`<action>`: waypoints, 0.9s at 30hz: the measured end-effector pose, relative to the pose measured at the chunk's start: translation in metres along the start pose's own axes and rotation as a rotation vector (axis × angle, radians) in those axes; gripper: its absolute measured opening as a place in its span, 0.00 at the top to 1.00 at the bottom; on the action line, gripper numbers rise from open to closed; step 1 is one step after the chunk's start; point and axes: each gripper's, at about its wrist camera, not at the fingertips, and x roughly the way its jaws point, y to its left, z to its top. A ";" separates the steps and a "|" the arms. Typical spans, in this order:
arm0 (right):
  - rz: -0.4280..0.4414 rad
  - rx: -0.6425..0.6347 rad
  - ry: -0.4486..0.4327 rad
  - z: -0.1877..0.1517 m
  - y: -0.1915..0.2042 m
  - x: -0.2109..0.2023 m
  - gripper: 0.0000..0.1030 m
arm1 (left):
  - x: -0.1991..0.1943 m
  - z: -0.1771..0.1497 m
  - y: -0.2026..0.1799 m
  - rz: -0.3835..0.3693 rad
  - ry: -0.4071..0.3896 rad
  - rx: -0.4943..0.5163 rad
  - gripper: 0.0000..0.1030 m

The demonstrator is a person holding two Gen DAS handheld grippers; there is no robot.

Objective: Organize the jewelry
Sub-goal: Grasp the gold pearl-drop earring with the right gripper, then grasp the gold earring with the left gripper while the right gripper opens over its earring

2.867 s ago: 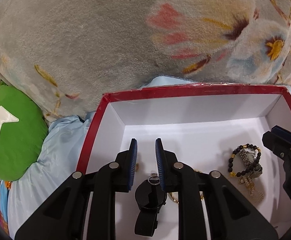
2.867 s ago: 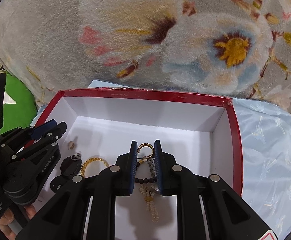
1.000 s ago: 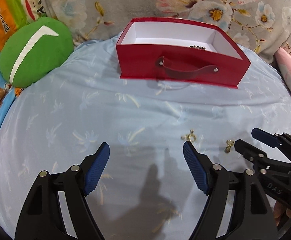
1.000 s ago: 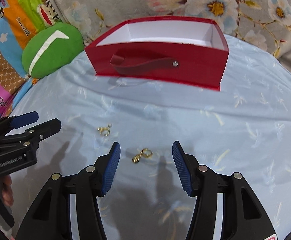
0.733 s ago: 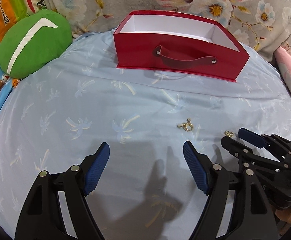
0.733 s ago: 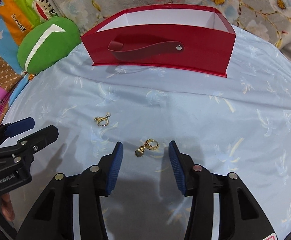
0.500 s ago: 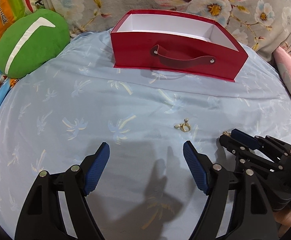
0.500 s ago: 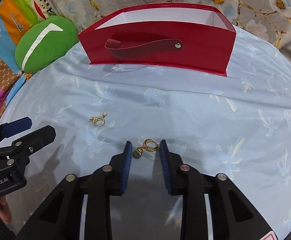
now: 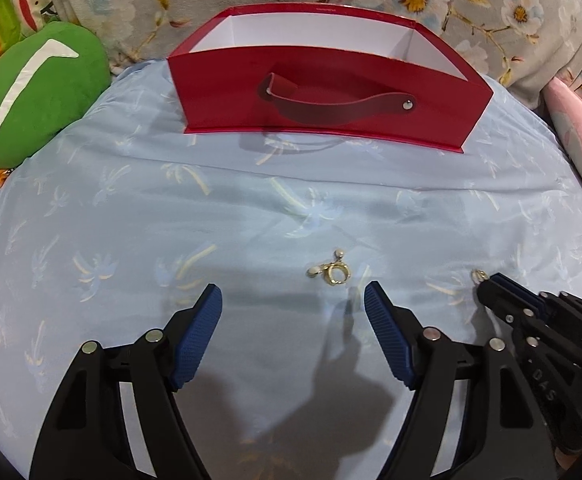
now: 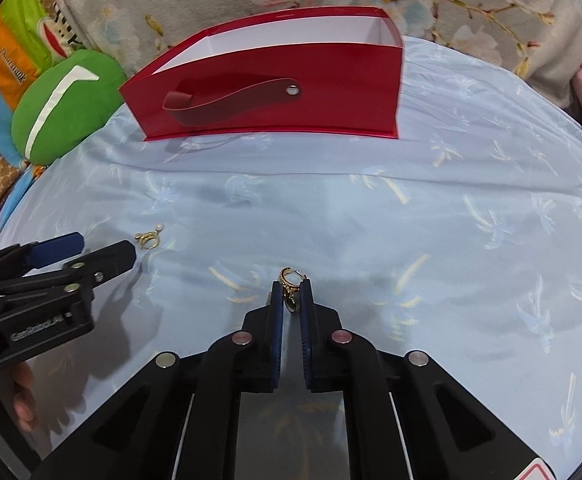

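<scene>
Now my right gripper [image 10: 291,294] pinches one gold earring [image 10: 290,280]; my left gripper [image 9: 293,300] gapes empty behind the other earring [image 9: 333,271]; the red box [image 9: 323,92] waits ahead.

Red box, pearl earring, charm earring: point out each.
Red box [image 9: 331,76], left wrist view, front wall.
Pearl earring [image 9: 333,272], left wrist view, gold hoop.
Charm earring [image 10: 290,278], right wrist view, hoop above the claw tips.

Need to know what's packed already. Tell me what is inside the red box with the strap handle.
Only bare white inner walls show inside the red cardboard box. Its front wall hides the floor in both views, so any jewelry lying there cannot be seen.
</scene>
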 end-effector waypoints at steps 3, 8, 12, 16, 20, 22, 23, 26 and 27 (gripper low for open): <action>0.007 0.023 -0.003 -0.003 -0.008 -0.003 0.93 | 0.009 -0.001 -0.006 0.002 -0.001 0.000 0.42; 0.022 0.040 -0.005 -0.004 -0.012 -0.003 0.93 | 0.013 -0.002 -0.011 0.038 -0.036 0.018 0.41; 0.033 0.049 -0.006 -0.004 -0.014 -0.003 0.93 | 0.015 0.000 -0.010 0.041 -0.037 0.009 0.44; 0.040 0.055 -0.007 -0.004 -0.014 -0.003 0.93 | 0.015 0.000 -0.007 0.056 -0.042 -0.006 0.52; 0.041 0.057 -0.007 -0.005 -0.014 -0.003 0.93 | 0.012 0.000 0.001 0.077 -0.048 -0.024 0.74; 0.039 0.055 -0.007 -0.005 -0.014 -0.003 0.93 | 0.011 0.000 0.004 0.082 -0.049 -0.024 0.80; 0.037 0.053 -0.007 -0.004 -0.014 -0.003 0.93 | 0.010 -0.001 0.005 0.085 -0.049 -0.026 0.84; 0.032 0.053 -0.007 -0.004 -0.013 -0.004 0.93 | 0.008 -0.002 0.008 0.083 -0.046 -0.031 0.96; 0.031 0.053 -0.007 -0.004 -0.013 -0.004 0.93 | 0.007 -0.003 0.009 0.074 -0.042 -0.037 0.99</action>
